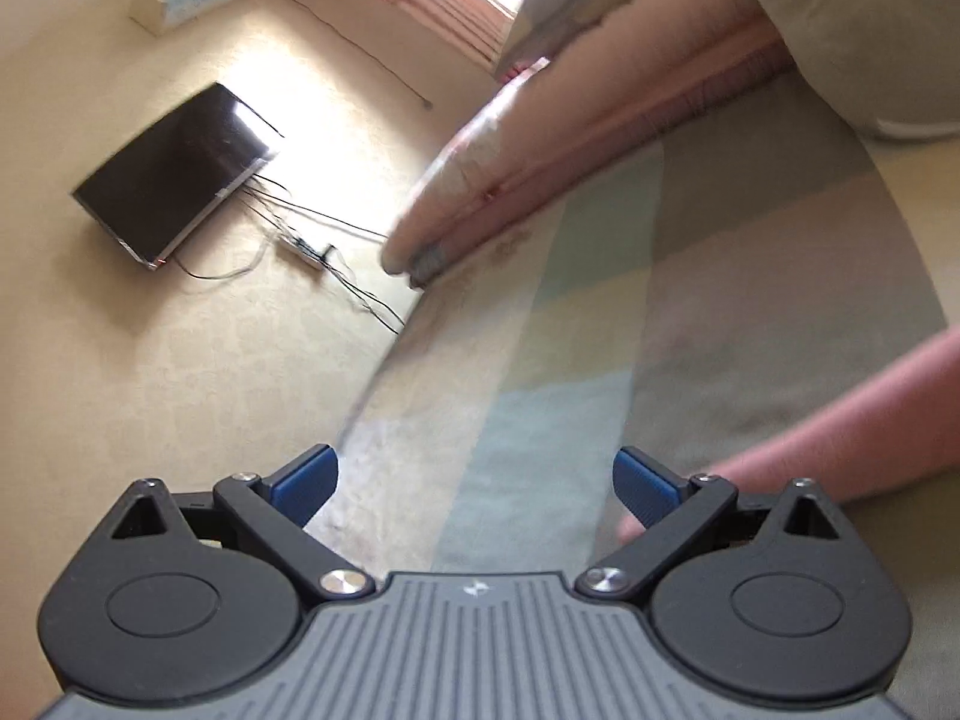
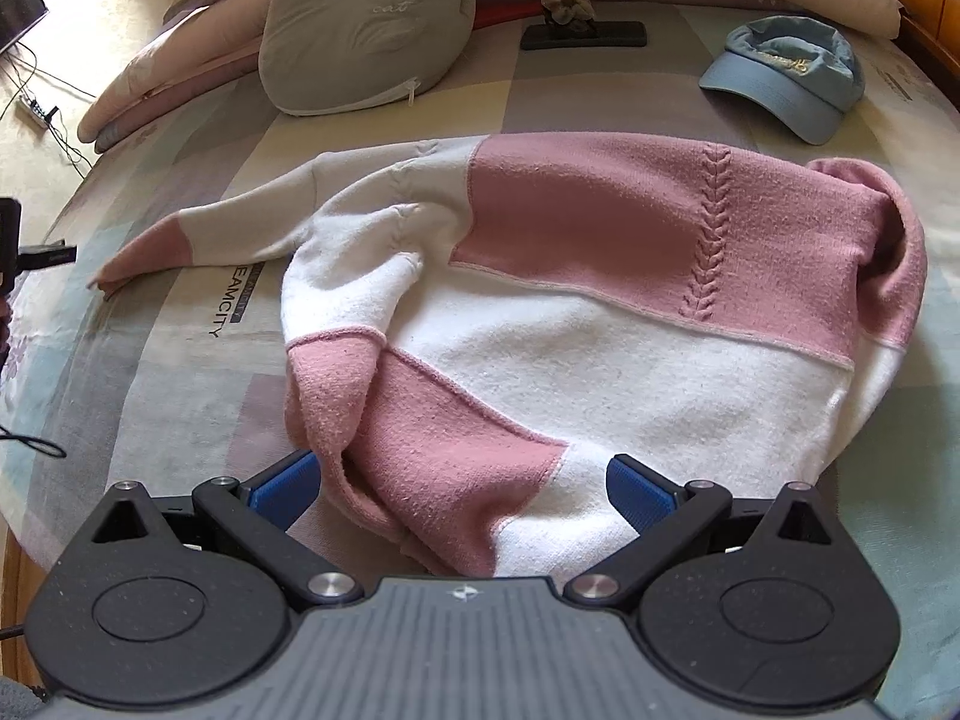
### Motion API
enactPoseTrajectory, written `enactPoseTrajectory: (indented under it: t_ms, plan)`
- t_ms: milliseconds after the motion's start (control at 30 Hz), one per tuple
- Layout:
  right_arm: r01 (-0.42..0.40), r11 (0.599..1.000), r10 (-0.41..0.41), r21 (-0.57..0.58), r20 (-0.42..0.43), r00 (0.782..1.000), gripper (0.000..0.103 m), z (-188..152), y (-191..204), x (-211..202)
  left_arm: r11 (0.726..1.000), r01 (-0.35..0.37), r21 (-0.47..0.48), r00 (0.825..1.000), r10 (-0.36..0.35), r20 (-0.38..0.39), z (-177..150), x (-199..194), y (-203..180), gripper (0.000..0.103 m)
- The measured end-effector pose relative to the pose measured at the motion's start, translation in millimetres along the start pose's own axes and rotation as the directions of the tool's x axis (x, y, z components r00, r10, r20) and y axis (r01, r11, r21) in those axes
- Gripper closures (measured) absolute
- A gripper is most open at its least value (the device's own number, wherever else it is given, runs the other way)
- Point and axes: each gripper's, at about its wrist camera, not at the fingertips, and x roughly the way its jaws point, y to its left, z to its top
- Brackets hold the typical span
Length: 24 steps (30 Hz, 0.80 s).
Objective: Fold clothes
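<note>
I am holding the right tongs wide over the near hem of the sweater, which is lying crumpled mid-bed. The left tongs, also wide, are hovering near the sleeve at the bed's edge, gripping nothing.

Sweater: flat on the bed, one sleeve reaching left.
Right gripper: at the sweater's near hem.
Cushion: behind the sweater, left.
Cap: behind, right.
Left gripper: over the bed's edge, sleeve end just right.
Screen: on the floor beside the bed.
</note>
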Motion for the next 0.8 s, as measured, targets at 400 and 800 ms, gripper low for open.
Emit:
enactPoseTrajectory:
  t_ms: [400, 800]
  plan:
    - [0.006, 1.0, -0.006, 0.019, 0.0, 1.0, 0.0, -1.5, -10.2, -0.8, 0.934, 0.351, 0.063, 0.936, -0.351, -0.008, -11.9, -56.3, -57.3, 0.004]
    - [0.053, 0.99, -0.054, 0.127, -0.003, 0.999, 0.0, -29.5, -70.0, -8.9, 0.806, 0.578, 0.127, 0.808, -0.587, 0.051, -10.2, -166.2, -94.5, 0.004]
